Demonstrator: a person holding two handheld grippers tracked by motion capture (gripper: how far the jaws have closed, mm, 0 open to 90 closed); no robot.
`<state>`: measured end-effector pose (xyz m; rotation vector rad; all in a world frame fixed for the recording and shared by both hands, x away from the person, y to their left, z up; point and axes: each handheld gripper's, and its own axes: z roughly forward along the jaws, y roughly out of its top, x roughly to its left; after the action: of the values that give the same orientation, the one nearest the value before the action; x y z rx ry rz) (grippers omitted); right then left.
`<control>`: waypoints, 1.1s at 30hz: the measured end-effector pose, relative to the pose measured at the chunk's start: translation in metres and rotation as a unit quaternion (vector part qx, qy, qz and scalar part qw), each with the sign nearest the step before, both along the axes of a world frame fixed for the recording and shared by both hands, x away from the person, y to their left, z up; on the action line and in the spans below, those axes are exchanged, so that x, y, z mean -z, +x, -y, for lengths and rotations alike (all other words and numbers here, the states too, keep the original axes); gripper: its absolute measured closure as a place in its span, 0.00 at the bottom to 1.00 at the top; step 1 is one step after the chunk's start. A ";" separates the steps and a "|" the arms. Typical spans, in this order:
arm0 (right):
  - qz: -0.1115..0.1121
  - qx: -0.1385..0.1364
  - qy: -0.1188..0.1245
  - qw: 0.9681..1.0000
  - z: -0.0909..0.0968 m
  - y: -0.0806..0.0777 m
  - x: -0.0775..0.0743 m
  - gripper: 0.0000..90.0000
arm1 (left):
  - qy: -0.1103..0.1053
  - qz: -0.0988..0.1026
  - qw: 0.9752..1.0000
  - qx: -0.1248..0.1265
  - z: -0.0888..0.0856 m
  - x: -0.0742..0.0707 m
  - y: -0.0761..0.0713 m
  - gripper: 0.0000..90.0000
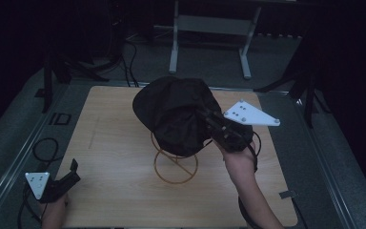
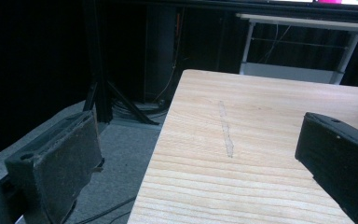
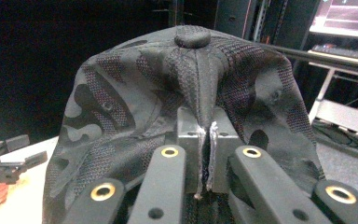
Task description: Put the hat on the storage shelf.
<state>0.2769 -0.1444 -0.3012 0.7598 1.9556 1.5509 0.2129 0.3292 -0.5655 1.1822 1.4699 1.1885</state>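
One wood table (image 1: 114,143), dark rm, grey floor (image 1: 9,119).

A black camouflage-patterned cap (image 1: 174,112) with mesh panels and a top button is hanging pinched by its fabric, lifted just above a thin wire stand (image 1: 175,166) sitting mid-counter (image 1: 109,143).

The cap (image 1: 176,114) conceals the upper part of the wire stand (image 1: 175,167) beneath the right gripper (image 3: 204,140). Fabric pinched between the jaws covers their tips. The left gripper (image 2: 205,154) jaws are cropped at the frame bottom
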 end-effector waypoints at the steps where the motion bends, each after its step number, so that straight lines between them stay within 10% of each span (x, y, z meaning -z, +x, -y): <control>1: -0.003 0.001 -0.001 1.000 0.000 0.001 0.002 0.96 | 0.000 0.000 1.000 0.000 0.000 0.000 0.000 0.01; 33: -0.069 -0.007 -0.031 0.997 -0.009 0.020 0.070 0.89 | -0.002 0.001 1.000 0.003 0.000 0.000 -0.001 0.01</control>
<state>0.2967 -0.1355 -0.3709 0.8473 2.1027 1.4733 0.2118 0.3296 -0.5655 1.1826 1.4658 1.1810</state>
